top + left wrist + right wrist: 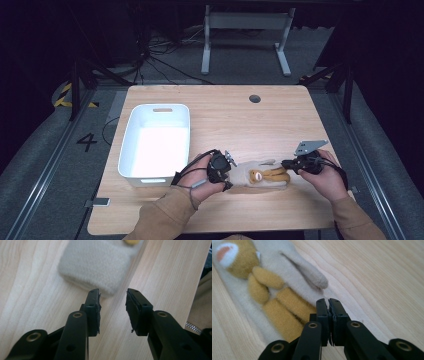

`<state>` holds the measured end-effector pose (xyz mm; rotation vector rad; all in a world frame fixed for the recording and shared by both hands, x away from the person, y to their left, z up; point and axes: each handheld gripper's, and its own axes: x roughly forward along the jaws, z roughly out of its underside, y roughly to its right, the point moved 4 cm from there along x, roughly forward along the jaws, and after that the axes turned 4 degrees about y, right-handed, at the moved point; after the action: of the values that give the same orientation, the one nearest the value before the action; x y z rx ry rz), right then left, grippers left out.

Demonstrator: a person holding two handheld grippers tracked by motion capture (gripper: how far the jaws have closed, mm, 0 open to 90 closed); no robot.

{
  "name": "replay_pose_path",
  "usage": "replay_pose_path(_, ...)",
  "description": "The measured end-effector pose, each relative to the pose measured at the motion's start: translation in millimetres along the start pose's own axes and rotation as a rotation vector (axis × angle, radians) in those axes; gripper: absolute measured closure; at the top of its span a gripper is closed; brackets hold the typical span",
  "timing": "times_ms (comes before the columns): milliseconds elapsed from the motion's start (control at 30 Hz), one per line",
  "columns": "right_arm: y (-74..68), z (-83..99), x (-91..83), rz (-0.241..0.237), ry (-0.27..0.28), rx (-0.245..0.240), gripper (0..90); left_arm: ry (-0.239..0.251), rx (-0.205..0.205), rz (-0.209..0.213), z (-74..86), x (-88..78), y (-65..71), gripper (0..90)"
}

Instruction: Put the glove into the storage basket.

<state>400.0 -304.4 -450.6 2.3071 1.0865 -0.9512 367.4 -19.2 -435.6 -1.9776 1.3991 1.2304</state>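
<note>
The plush toy [260, 175], a beige cloth body with a tan monkey figure on it, lies flat on the wooden tabletop [235, 120] toward six o'clock, between the two hands. At its three o'clock end the right tongs [286, 163] are pressed together, seemingly pinching the toy's edge; in the right gripper view their tips [328, 305] meet right at the cloth [287, 287]. At its nine o'clock end the left tongs [229, 172] stand spread, with the beige fabric [96, 263] just beyond the tips [112, 293] and nothing between them. A white bin [131, 125] sits at about ten o'clock from the toy, near the left hand.
</note>
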Motion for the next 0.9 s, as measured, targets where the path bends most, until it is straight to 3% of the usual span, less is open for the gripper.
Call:
replay_pose_path(333, 7.2, 5.6, -21.6, 0.033, 0.044, 0.056, 82.4, 0.085, 0.034, -0.015, -21.8, -0.7, 5.3, 51.7)
replay_pose_path(633, 11.6, 12.7, -33.8, 0.052, 0.065, 0.095, 79.5, 0.159, 0.095, -0.023, -40.6, 18.2, 6.5, 34.0)
replay_pose_path(900, 12.6, 14.0, -38.1, 0.059, 0.078, 0.113, 76.7, 0.143, 0.111, -0.029, -49.9, 36.4, 1.0, 23.7)
